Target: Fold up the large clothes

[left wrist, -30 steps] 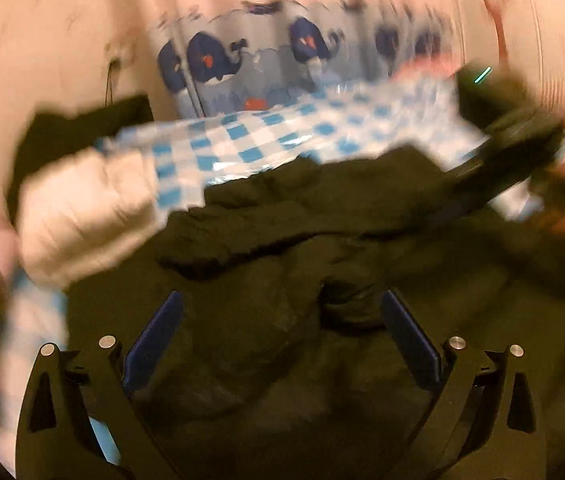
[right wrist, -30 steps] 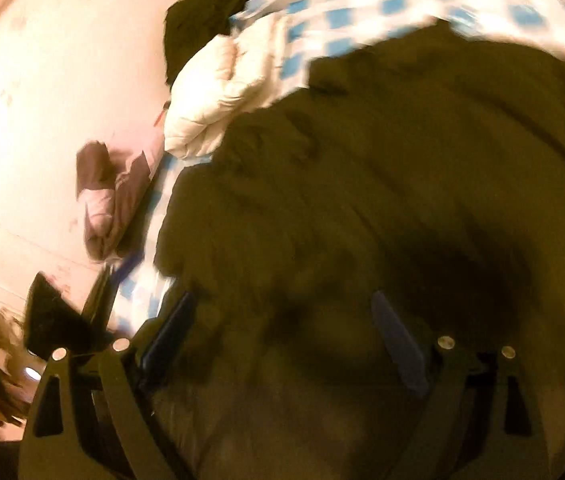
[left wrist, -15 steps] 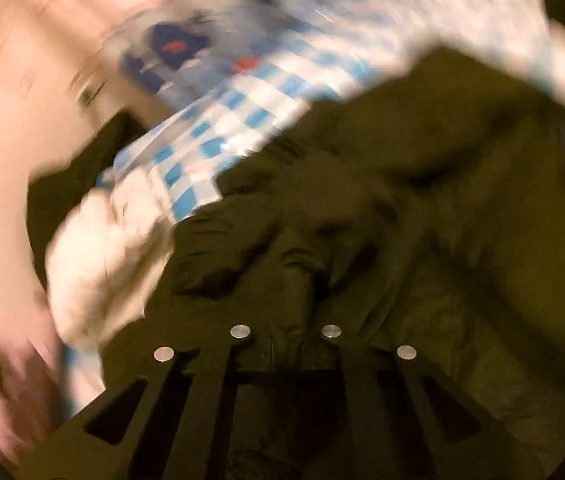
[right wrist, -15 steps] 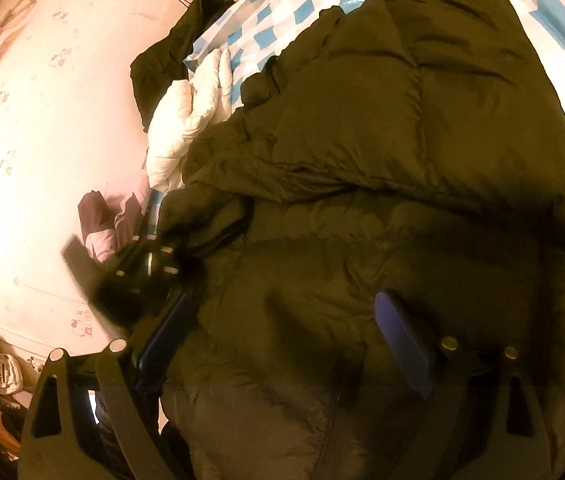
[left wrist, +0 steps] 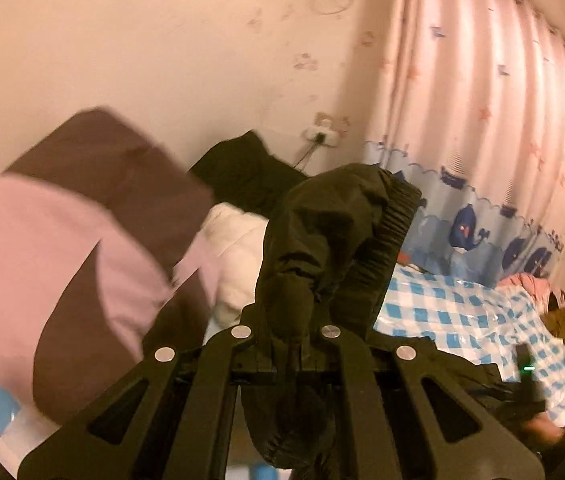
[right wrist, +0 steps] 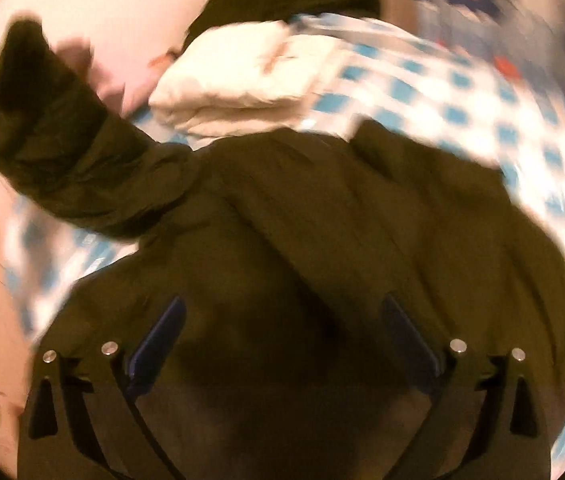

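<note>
One dark jacket, left gripper clamping its sleeve, right gripper opening, empty

My left gripper's fingertips are buried in the jacket's cuff, which hides part of the white coat behind it, and the jacket's hem runs off the right view's bottom edge.

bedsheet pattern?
Blue-and-white check bedsheet; clearest in the left wrist view.
</note>
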The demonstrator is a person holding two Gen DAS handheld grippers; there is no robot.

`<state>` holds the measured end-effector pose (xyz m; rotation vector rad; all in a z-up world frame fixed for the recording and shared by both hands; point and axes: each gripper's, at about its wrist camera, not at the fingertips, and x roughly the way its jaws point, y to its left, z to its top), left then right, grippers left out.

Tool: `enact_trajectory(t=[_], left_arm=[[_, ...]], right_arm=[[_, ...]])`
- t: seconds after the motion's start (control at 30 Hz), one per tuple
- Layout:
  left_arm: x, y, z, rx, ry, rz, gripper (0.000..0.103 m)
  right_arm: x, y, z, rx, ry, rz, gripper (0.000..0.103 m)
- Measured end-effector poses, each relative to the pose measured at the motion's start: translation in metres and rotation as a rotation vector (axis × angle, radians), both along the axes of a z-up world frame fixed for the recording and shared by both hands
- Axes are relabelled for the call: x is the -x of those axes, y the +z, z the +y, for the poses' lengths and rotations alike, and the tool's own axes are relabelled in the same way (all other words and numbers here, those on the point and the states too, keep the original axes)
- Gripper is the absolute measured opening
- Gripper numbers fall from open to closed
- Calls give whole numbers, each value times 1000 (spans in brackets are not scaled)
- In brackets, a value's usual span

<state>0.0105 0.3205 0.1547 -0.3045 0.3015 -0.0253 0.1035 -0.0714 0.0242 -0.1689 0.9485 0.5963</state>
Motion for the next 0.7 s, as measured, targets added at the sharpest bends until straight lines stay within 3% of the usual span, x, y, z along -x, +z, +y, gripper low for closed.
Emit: enact_trajectory(t=[0.07,0.2,0.23,0.27,0.3,0.33,0.4,0.53,0.63,0.67,0.7], left_arm=[[3,-10,8,32,5,7,4],[-5,-20,20,81,10,12,4],[-10,-22,19,83,7,8,4],[-12,-22,20,85,5,2,4],[-12,-20,20,87,0,-7,4],[-10,-19,19,86,-5,-14,4],[-8,-16,22,83,-10,-23,4],[-14,-14,22,93,-20,-32,4],[-16,-13,18,102,-27,-36,4],[-17,-12,17,105,-30,-37,4],[-18,-11,14,106,-35,-38,4]], right_arm=[[-18,-10,48,78,61,-42,94],[-70,-43,88,130,10,21,94],[-79,-49,89,141,-4,31,81],[-89,-56,86,130,-25,56,61],[-99,-60,75,67,-55,118,29],[-104,-60,69,18,-77,148,20],[-108,-49,45,-144,-118,170,12],[-89,-18,30,-330,-66,93,12],[-77,-32,62,-227,21,109,12],[-77,-47,76,-175,50,148,18],[-76,-65,87,-123,74,196,34]])
